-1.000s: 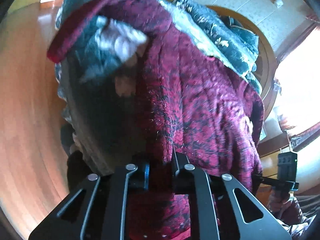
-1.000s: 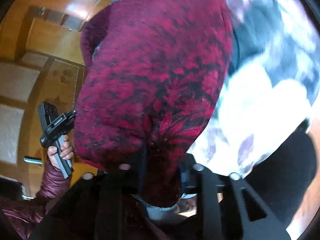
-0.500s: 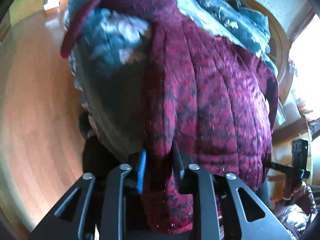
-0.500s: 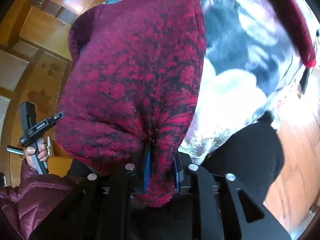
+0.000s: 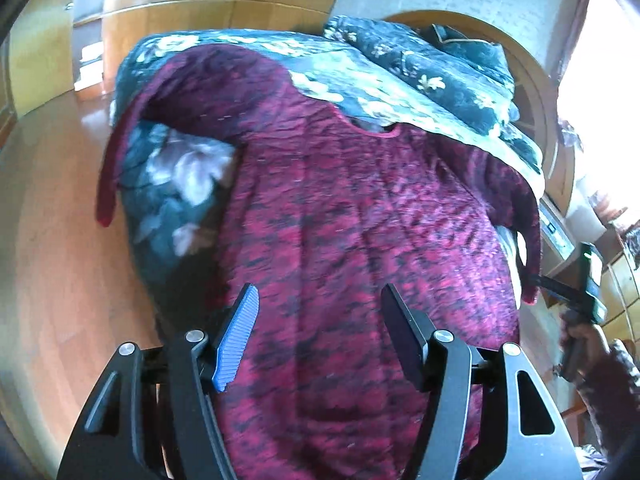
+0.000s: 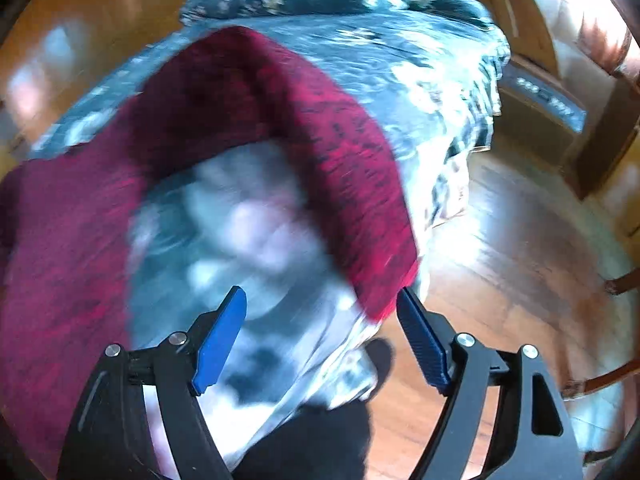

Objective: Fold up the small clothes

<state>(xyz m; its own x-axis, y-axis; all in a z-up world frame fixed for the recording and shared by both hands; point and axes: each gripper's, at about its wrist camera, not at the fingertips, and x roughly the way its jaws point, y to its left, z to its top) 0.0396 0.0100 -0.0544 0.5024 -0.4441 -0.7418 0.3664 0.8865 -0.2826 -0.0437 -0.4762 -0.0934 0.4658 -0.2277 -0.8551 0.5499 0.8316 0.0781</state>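
A dark red and black knitted sweater [image 5: 344, 232] lies spread flat on a bed with a dark floral quilt [image 5: 400, 80]. Its neckline points away from me and both sleeves hang over the bed's sides. My left gripper [image 5: 320, 300] is open, jaws wide apart just above the sweater's lower body. My right gripper [image 6: 320, 300] is open and empty over the quilt [image 6: 248, 248], beside the sweater's right sleeve [image 6: 320, 128], whose cuff hangs close to its right finger. The right wrist view is blurred by motion.
Polished wooden floor [image 5: 48, 260] surrounds the bed. A rounded wooden headboard [image 5: 536, 92] stands at the far end. A wooden cabinet [image 6: 552, 120] stands to the right. My right hand with its gripper handle [image 5: 580, 320] shows at the left wrist view's right edge.
Both grippers were shut on the sweater's lower edge and held it up. Now both have opened and let go, and the sweater lies spread on the bed.
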